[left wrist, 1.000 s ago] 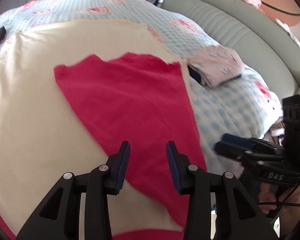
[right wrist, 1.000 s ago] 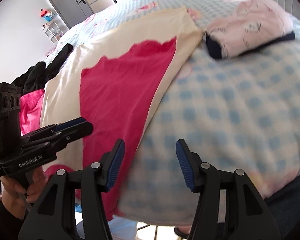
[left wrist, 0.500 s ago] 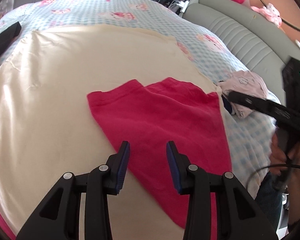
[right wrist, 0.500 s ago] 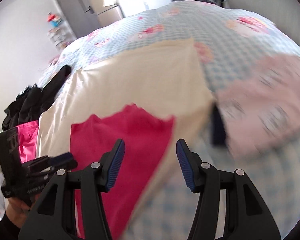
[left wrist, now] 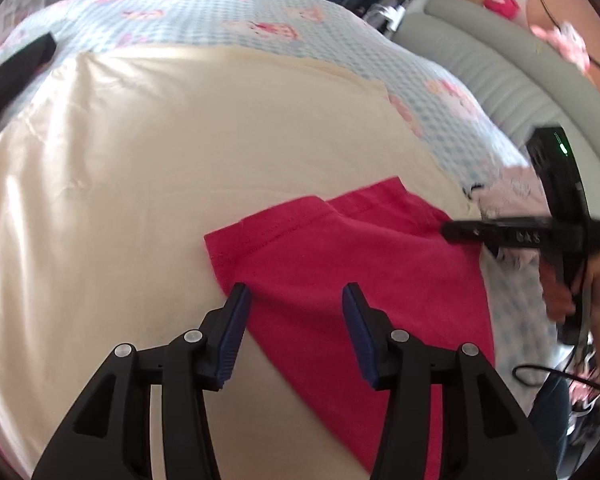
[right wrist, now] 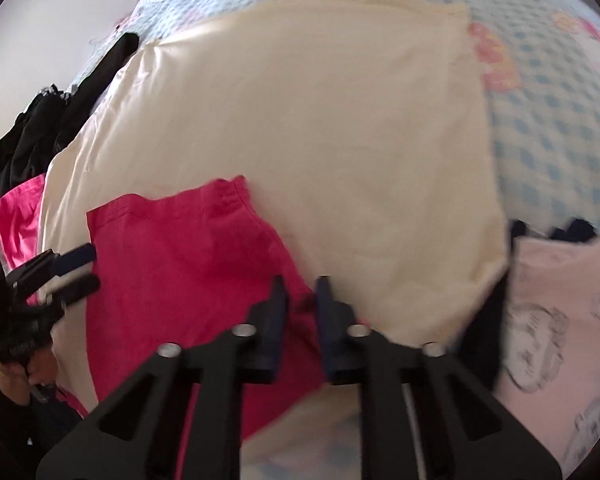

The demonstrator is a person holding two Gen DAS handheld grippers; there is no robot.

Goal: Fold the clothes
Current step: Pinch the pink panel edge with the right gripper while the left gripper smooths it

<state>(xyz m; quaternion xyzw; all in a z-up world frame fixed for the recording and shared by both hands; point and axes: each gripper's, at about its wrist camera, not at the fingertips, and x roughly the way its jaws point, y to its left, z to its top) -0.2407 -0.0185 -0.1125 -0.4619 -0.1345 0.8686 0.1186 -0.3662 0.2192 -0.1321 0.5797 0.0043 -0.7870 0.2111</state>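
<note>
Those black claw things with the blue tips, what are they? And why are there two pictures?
They are hand-held grippers, one in each of a person's hands, each carrying a camera, so each picture looks along one claw. The left hand-held gripper is opening above red shorts and holds nothing. The right hand-held gripper has pinched shut on the shorts' edge. The shorts lie on a cream cloth spread over a blue checked bed. Beside them sits a folded pink garment.
</note>
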